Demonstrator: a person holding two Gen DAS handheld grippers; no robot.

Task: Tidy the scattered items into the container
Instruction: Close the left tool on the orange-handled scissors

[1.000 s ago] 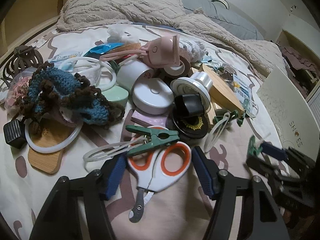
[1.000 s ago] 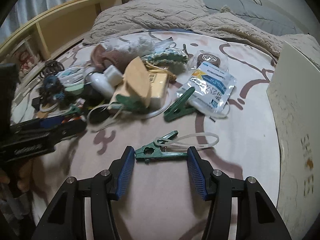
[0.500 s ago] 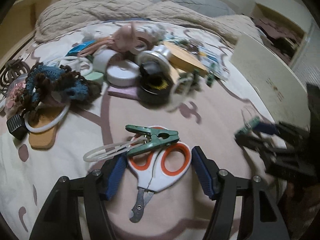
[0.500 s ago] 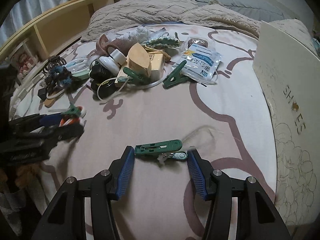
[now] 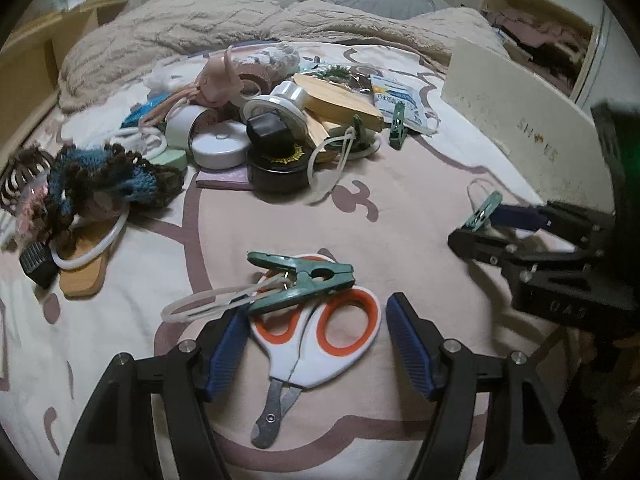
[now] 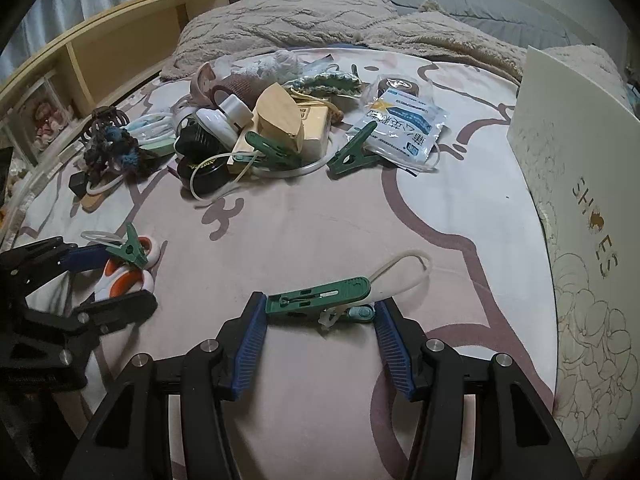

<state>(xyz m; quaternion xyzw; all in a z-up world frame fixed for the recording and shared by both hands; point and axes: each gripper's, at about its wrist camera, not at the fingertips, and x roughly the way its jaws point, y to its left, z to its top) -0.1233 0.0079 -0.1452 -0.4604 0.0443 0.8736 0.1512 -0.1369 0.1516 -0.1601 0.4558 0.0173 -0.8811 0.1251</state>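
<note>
White-and-orange nail clippers [image 5: 304, 360] lie between the pads of my left gripper [image 5: 316, 312], with a green clothespin [image 5: 308, 280] and its white loop on top. The jaws are opening, and a gap shows beside the right pad [image 5: 408, 344]. My right gripper [image 6: 320, 304] is shut on another green clothespin [image 6: 320, 292], gripped end to end, its white loop trailing right. The white shoe box [image 6: 580, 200] stands just right of it. Each gripper shows in the other's view: the left gripper [image 6: 116, 280] and the right gripper [image 5: 476, 226].
A pile of clutter [image 5: 260, 128] sits mid-bed: jars, a wooden piece, crochet scrunchies [image 5: 104, 176], a medicine packet [image 6: 404, 124] and two more green clothespins [image 6: 352, 154]. Rumpled blankets lie behind it. A wooden shelf [image 6: 120, 52] runs along the left. Patterned sheet stretches between the grippers.
My left gripper has drawn back from the pile and rolled, clippers and clothespin still between its jaws, which now stand wider. The right gripper took hold of its clothespin and shifted towards the box.
</note>
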